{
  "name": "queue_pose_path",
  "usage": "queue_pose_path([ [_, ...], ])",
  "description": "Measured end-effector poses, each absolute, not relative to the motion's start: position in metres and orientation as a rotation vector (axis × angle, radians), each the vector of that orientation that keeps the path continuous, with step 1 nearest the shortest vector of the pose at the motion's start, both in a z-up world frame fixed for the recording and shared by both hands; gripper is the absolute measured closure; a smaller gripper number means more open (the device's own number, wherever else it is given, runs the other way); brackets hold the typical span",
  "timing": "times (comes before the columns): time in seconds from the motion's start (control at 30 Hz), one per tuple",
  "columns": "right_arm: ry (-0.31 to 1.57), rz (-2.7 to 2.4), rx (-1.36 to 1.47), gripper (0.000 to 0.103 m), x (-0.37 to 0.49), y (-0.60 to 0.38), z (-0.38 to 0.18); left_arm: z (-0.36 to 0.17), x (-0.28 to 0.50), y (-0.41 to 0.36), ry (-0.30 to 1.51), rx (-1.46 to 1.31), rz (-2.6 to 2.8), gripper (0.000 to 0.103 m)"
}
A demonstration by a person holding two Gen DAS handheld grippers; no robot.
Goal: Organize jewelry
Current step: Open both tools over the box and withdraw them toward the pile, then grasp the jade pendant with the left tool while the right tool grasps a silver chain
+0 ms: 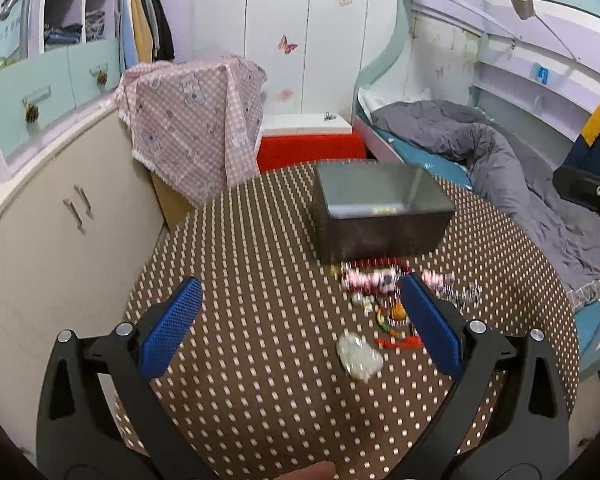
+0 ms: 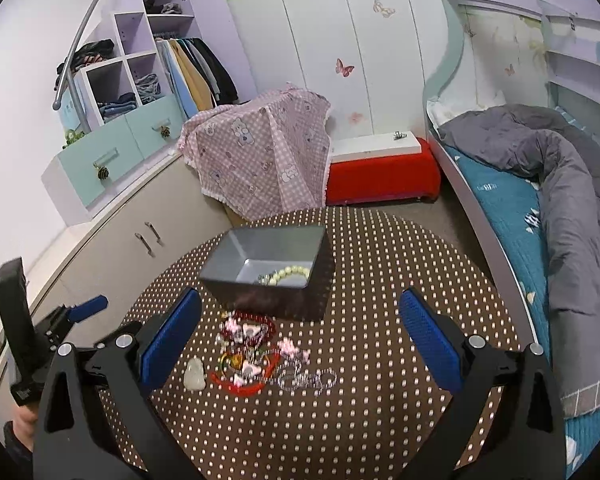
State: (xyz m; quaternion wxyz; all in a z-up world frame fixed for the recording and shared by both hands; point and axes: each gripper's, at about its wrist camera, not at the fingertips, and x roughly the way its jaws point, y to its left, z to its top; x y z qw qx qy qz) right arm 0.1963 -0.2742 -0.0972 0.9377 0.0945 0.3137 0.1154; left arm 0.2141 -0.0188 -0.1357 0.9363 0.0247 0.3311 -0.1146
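A grey box stands on the round dotted table; a pale green bead bracelet lies inside it. In front of the box sits a heap of jewelry: red beads, pink charms, a silver chain and a whitish stone pendant. My left gripper is open above the table, the heap by its right finger. My right gripper is open too, with the heap between its fingers and below them. The left gripper shows at the right wrist view's left edge.
A pink checked cloth covers something beyond the table. A beige cabinet runs along the left. A red bench and a bed with a grey duvet stand behind and to the right.
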Motion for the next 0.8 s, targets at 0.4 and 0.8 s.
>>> queue_pose_path([
  [0.4,0.726,0.228,0.209,0.007,0.183,-0.279,-0.135,-0.184,0.209,-0.041,0.794,0.109,-0.231,0.007],
  [0.8,0.848,0.232,0.155,0.007,0.198,-0.274,-0.172,-0.206,0.222,-0.052,0.882,0.095,-0.298,0.066],
])
